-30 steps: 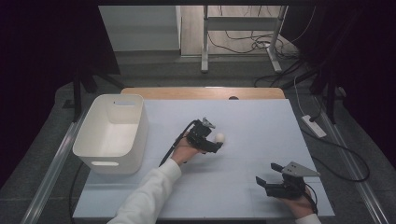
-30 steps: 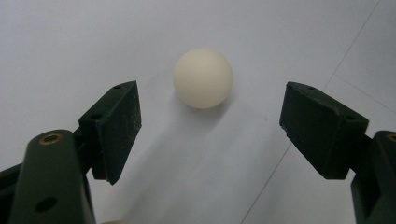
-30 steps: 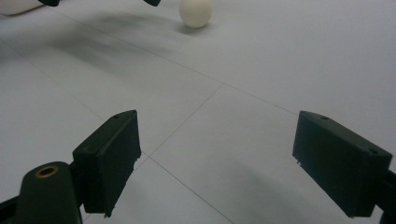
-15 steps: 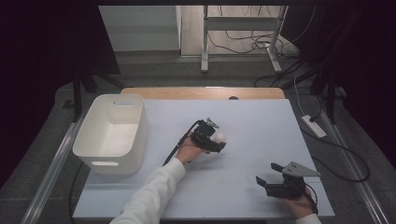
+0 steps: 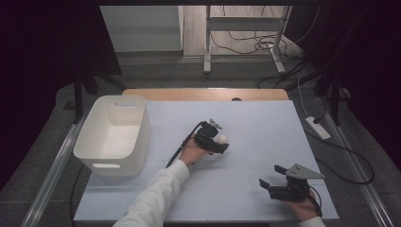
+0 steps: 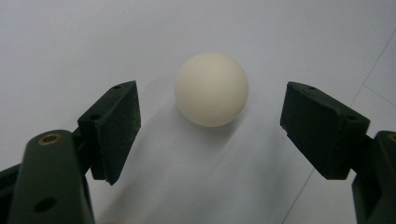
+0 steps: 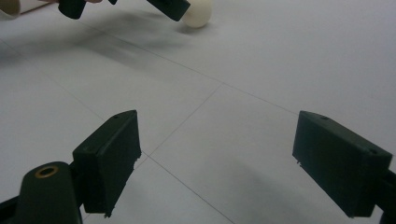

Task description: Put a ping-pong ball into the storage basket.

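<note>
Left gripper (image 6: 210,126) jaws apart around ball (image 6: 211,88), untouched; may roll off if nudged unevenly. Right gripper (image 7: 233,163) spread, idle

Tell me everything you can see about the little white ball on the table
The ball is small, round and cream-white, with a smooth matte surface that looks like plastic, and no marks or seams visible. It rests on the pale table, near its middle, to the right of the white bin, casting a soft shadow. The left gripper sits around it with both jaws open, one on each side, neither touching it. The table alone appears to touch it.
</note>
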